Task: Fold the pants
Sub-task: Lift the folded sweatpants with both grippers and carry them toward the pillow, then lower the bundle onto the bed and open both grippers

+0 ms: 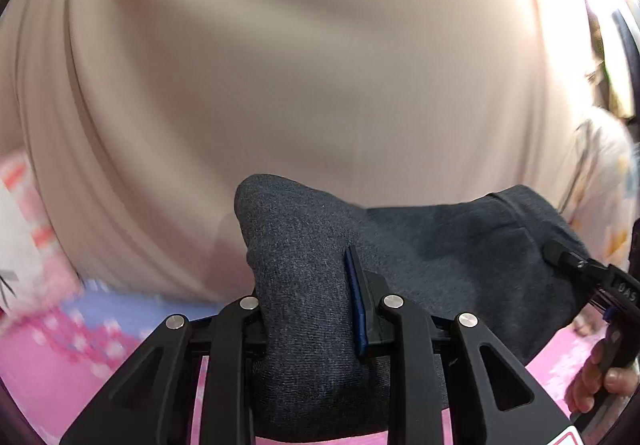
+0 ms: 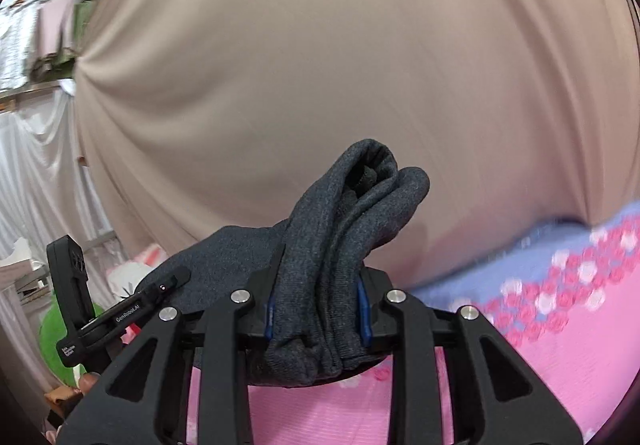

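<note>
The pants (image 1: 420, 245) are dark grey knit, held up in the air between the two grippers, above a pink flowered bed cover (image 2: 540, 357) and in front of a large beige cloth (image 2: 340, 65) that fills most of both views. The left gripper (image 1: 308, 309) has its fingers clamped on a thick bunch of the fabric, which bulges up past the blue pads. The right gripper (image 2: 318, 309) is likewise closed on a rolled, several-layer wad of the same garment. In the left wrist view the cloth spans sideways to the right gripper at the frame edge, so the stretch between the two holds hangs fairly taut.

The fabric looks soft, limp and light, with a fuzzy jersey surface that should not slip in the pads. It will sag and crease wherever it is unsupported, and it has no stiffness to hold a fold by itself. Both holds are bunched rather than on a flat edge, so a neat fold probably calls for laying the garment down and retaking it at corners or along the waistband. Which part of the pants each gripper has is hard to tell, as motion blur and bunching hide any hem or waistband.

No containers are visible in either view.
</note>
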`<state>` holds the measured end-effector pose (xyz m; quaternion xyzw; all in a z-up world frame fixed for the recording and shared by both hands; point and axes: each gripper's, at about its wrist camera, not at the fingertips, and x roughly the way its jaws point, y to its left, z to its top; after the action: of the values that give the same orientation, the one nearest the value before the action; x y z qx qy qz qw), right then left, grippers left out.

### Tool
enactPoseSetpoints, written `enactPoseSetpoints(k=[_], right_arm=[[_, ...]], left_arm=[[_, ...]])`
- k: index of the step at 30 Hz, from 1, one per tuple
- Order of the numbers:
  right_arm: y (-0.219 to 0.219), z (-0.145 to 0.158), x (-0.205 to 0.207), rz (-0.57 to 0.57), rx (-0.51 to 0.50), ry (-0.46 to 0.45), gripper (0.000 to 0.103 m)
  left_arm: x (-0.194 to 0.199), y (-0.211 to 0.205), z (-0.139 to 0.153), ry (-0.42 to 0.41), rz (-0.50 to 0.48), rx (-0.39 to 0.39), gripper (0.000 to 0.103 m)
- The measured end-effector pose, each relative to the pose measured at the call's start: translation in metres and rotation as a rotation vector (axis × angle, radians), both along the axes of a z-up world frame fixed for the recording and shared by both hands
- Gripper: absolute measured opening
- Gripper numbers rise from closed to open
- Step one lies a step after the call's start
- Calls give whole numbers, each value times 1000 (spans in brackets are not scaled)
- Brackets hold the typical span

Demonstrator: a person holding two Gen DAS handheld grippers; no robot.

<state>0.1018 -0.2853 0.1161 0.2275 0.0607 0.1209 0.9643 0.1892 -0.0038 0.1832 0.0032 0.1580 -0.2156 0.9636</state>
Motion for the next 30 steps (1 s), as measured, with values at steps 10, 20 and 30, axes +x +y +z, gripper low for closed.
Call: enactPoseSetpoints(k=[10, 20, 30], right_arm=[[-8, -122, 45, -148, -218, 430, 31], [7, -153, 97, -125, -279, 565, 4], [-4, -151, 82, -138, -199, 587, 5]], left_arm=[[89, 36, -170, 578, 106, 26, 51], [77, -32, -178, 523, 189, 310, 69], [65, -36, -181, 469, 245, 353, 70]])
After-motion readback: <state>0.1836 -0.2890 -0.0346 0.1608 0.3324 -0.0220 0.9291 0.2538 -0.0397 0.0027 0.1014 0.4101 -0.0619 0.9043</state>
